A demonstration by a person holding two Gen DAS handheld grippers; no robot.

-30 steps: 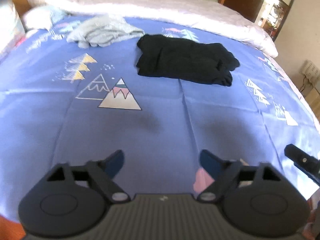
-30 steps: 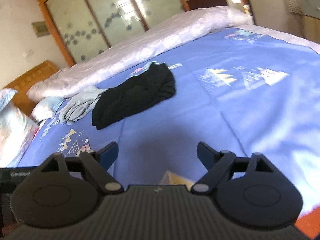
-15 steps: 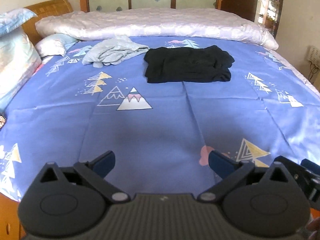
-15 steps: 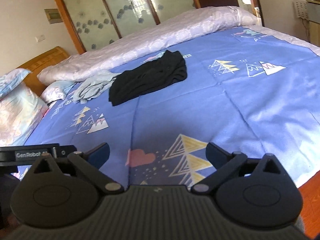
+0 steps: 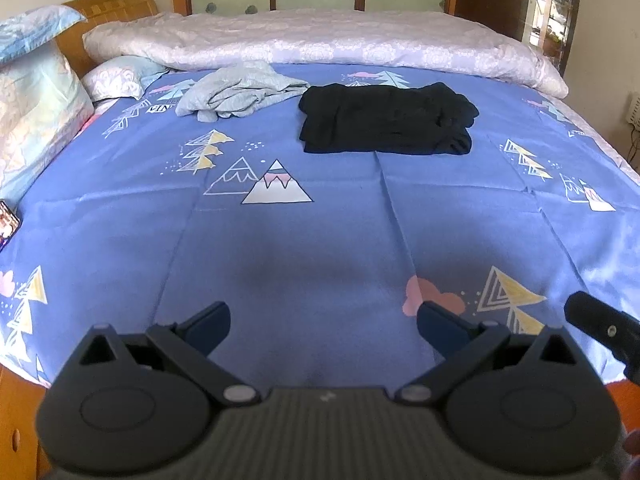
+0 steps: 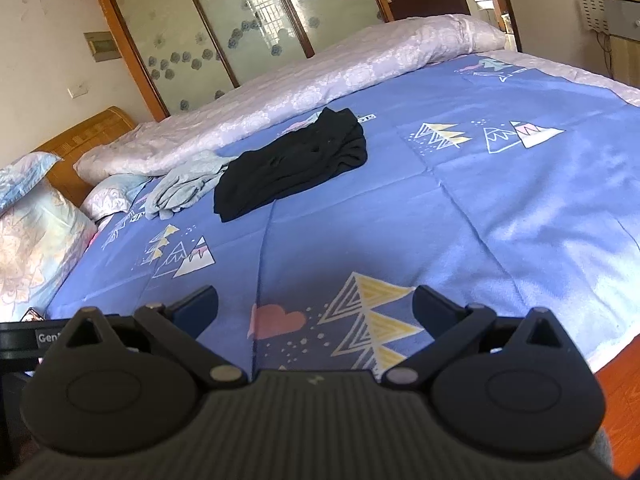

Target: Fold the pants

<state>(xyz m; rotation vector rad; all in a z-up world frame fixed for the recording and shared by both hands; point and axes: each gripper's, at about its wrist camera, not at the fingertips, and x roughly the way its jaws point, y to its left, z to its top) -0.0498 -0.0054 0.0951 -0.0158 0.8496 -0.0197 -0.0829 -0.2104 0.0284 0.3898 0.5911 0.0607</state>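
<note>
The black pants (image 5: 384, 124) lie folded in a flat bundle on the blue bed sheet (image 5: 304, 240), far from both grippers; they also show in the right wrist view (image 6: 292, 164). My left gripper (image 5: 323, 322) is open and empty, held over the near edge of the bed. My right gripper (image 6: 315, 307) is open and empty, also over the near edge. Part of the right gripper (image 5: 604, 328) shows at the right of the left wrist view.
A crumpled light grey garment (image 5: 236, 92) lies left of the pants. A rolled pale quilt (image 5: 320, 48) runs along the far side. Pillows (image 5: 36, 120) and a wooden headboard (image 5: 112, 8) are at the left. A phone (image 5: 7, 224) lies at the left edge.
Both grippers have pulled back from the pants towards the near edge of the bed and risen. The pants have stayed in place, folded.
</note>
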